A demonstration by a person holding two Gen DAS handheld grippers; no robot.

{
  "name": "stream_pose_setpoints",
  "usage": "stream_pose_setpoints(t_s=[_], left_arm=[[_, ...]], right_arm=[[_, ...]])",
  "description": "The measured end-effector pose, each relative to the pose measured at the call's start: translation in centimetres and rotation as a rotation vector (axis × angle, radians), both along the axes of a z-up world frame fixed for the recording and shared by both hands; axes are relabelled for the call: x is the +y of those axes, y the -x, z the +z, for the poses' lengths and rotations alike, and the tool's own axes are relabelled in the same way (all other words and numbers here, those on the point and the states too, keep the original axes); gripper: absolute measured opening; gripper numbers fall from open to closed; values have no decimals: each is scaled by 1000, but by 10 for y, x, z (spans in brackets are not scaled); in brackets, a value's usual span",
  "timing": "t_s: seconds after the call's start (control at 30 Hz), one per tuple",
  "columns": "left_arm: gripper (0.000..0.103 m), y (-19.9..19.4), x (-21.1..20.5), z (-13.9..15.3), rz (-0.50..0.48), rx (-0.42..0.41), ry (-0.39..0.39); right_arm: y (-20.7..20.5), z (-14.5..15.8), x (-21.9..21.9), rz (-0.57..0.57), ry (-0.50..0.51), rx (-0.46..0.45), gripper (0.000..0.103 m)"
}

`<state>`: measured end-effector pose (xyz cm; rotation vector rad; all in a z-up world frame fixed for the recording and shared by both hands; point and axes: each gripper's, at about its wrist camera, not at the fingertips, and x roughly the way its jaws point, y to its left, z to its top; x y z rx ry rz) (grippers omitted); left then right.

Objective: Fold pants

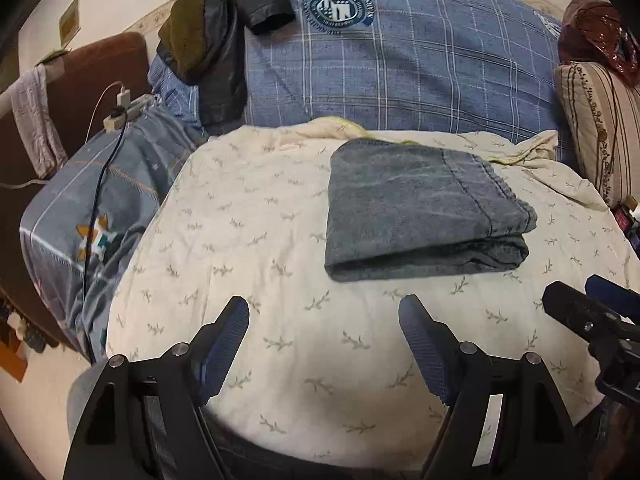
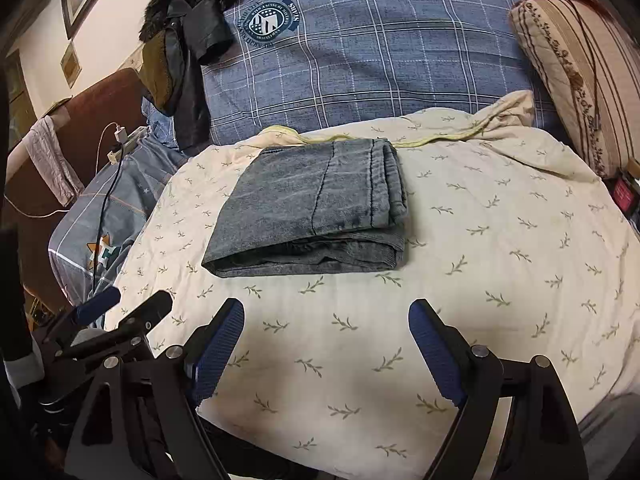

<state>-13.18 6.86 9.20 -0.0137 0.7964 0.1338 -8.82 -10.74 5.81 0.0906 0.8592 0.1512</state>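
Left gripper: black, blue-padded fingers spread wide, holding nothing.
Right gripper: likewise spread and empty, beside the left.
Pants: folded grey-blue denim pants lie flat on the cream leaf-print quilt, ahead of both grippers.
Room: blue plaid duvet behind; dark jacket on it.
Left view only: white power strip fully visible.
Right view only: striped cushion shown larger.

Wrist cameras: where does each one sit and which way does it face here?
Left wrist: behind the open left gripper, facing the folded pants ahead to its right; the right gripper shows at the right edge.
Right wrist: behind the open right gripper, pants ahead to its left; left gripper at lower left.
Shared: pants, cream quilt, blue plaid bedding.
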Motion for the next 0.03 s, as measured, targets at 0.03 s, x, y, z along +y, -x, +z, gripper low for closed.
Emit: stream_pose_setpoints(t_s=[0.03], left_arm=[[78, -2, 2, 3, 8, -12, 0]], right_arm=[[-3, 1, 0, 1, 3, -3, 85]])
